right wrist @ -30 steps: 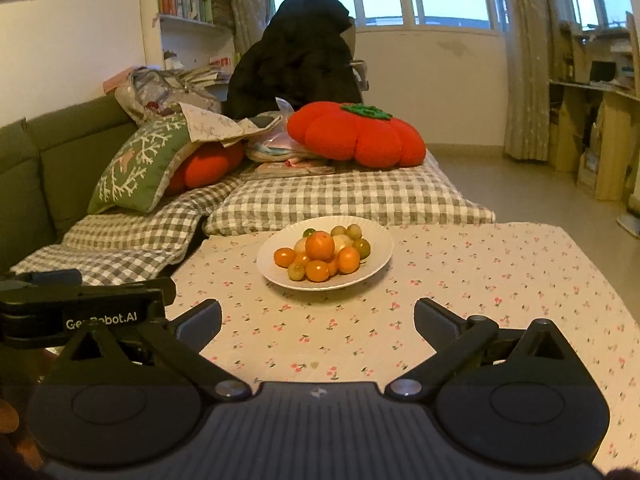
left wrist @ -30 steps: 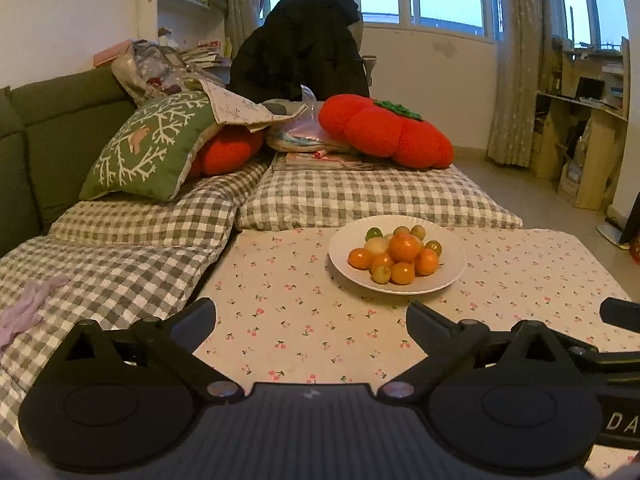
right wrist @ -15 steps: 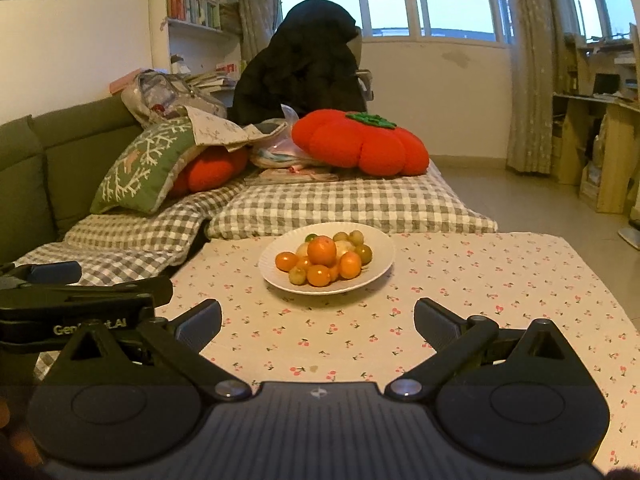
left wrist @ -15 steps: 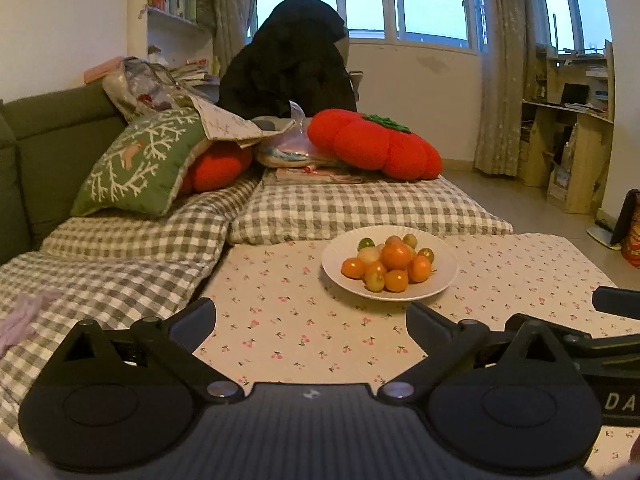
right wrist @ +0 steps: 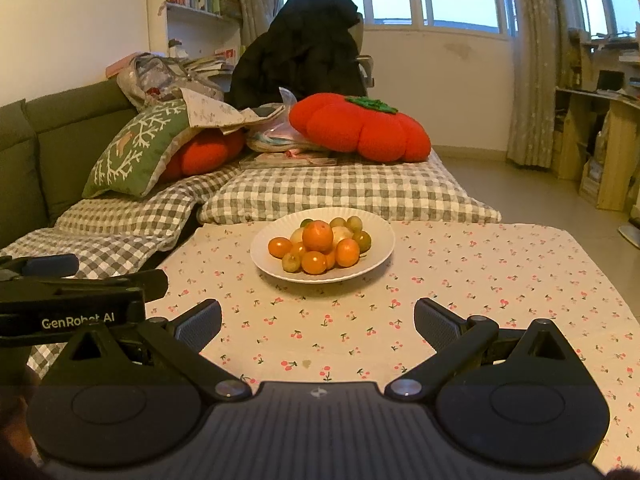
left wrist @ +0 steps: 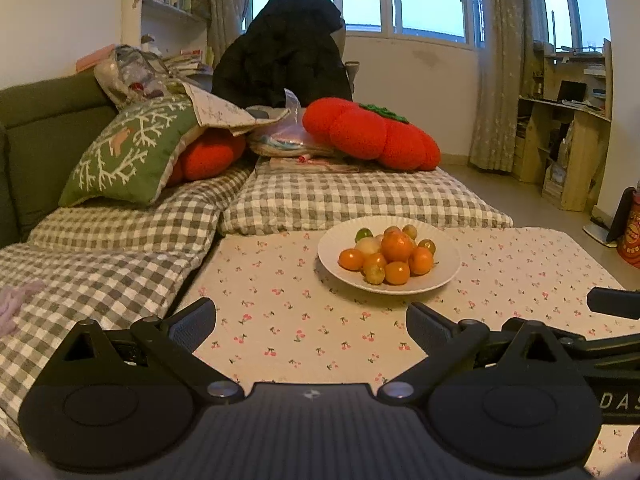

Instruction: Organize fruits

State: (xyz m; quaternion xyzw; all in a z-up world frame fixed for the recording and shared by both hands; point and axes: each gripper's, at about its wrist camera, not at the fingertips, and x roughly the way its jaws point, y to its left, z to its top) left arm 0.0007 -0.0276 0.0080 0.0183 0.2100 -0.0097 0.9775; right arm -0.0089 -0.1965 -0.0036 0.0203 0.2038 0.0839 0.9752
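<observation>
A white plate [left wrist: 446,270] stands on the cherry-print table, and shows in the right wrist view [right wrist: 376,256] too. It holds a pile of several small fruits [left wrist: 386,254]: orange ones, yellow-green ones and a pale one, with the biggest orange fruit [right wrist: 318,236] on top. My left gripper [left wrist: 310,322] is open and empty, low over the table, short of the plate. My right gripper [right wrist: 318,318] is open and empty, also short of the plate. The left gripper's body [right wrist: 72,300] shows at the left of the right wrist view.
The table [right wrist: 500,280] carries a cherry-print cloth. Behind it lie grey checked cushions [left wrist: 360,200], a red pumpkin pillow [left wrist: 372,136], a green pillow [left wrist: 128,152] and a green sofa [left wrist: 48,136]. A wooden shelf [left wrist: 568,148] stands at the far right.
Both views have shifted slightly; the plate sits a little lower and nearer in each. Both grippers stay open and empty.
</observation>
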